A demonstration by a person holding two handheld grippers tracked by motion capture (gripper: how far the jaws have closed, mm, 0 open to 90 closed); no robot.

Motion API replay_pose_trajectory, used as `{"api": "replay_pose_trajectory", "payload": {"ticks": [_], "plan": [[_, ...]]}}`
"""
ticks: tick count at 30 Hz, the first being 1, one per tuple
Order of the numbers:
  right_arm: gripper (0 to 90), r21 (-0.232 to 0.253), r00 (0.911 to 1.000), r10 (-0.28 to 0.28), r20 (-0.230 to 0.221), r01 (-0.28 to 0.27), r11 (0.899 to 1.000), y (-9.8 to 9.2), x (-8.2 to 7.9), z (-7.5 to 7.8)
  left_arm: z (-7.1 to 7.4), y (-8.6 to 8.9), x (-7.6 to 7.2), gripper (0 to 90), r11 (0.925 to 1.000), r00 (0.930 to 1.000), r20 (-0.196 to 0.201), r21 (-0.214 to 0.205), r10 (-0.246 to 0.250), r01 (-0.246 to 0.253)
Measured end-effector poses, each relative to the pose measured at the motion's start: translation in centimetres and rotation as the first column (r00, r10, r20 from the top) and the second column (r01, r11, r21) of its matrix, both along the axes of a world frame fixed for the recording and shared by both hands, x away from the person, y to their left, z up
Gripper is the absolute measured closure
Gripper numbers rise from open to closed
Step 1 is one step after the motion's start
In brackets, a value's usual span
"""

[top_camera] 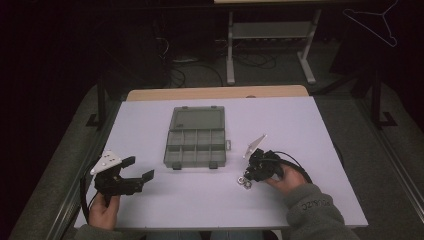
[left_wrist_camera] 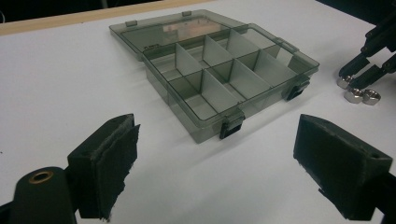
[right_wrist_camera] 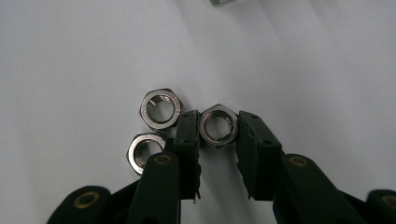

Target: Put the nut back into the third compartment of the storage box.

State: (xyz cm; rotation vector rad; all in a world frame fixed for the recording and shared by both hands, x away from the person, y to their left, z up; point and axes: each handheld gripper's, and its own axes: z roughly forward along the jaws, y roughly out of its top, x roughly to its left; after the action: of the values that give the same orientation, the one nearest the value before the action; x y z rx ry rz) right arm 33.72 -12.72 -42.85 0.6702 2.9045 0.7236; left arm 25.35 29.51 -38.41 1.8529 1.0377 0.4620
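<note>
Right claw (right_wrist_camera: 218,135) is pinching one silver steel hex nut (right_wrist_camera: 218,125), pads on two opposite flats, nut lying flat on the white tabletop (top_camera: 280,125) with its bore axis vertical. The nut looks seated on the surface rather than lifted, but the close view makes that hard to call.

Two more silver hex nuts sit just outside the claw's left pad in the right gripper view: one (right_wrist_camera: 161,108) at 10 o'clock from the held nut, the other (right_wrist_camera: 145,150) at 8 o'clock. Both are near or touching that pad, so a lift may nudge them.

Key relation: the open smoky-grey clear plastic compartment box (top_camera: 195,137) lies at about 10 o'clock from the right claw in the high view, lid folded back on the far side. All eight compartments look empty. Near-right compartment is the closest drop point.

Left claw (left_wrist_camera: 215,154) is spread wide, holding nothing, parked at about 7 o'clock from the box. Right hand (top_camera: 286,181) is far nearer to the nuts.
</note>
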Motion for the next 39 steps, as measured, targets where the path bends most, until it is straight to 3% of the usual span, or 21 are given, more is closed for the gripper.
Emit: {"api": "replay_pose_trajectory", "payload": {"ticks": [6,19,25,39], "plan": [[69.3,0.002,0.9996,-0.021,-0.019,0.021,1.000,0.0,0.2,0.2,0.0,0.0,0.0,12.9,1.0000,1.0000,-0.006,0.003,-0.001,0.001],[69.3,0.094,0.9983,-0.055,-0.017,0.056,0.994,-0.1,1.7,2.9,0.0,0.1,0.0,12.8,1.0000,1.0000,-0.005,0.006,0.000,0.000],[69.3,0.128,0.9984,-0.056,-0.013,0.057,0.990,0.4,3.0,4.5,0.0,0.1,0.0,12.8,1.0000,1.0000,0.001,0.001,0.001,-0.001],[69.3,0.154,0.9992,-0.040,-0.006,0.041,0.987,2.3,4.9,6.0,0.0,0.1,0.0,12.8,1.0000,1.0000,0.004,0.000,0.001,-0.001]]}}
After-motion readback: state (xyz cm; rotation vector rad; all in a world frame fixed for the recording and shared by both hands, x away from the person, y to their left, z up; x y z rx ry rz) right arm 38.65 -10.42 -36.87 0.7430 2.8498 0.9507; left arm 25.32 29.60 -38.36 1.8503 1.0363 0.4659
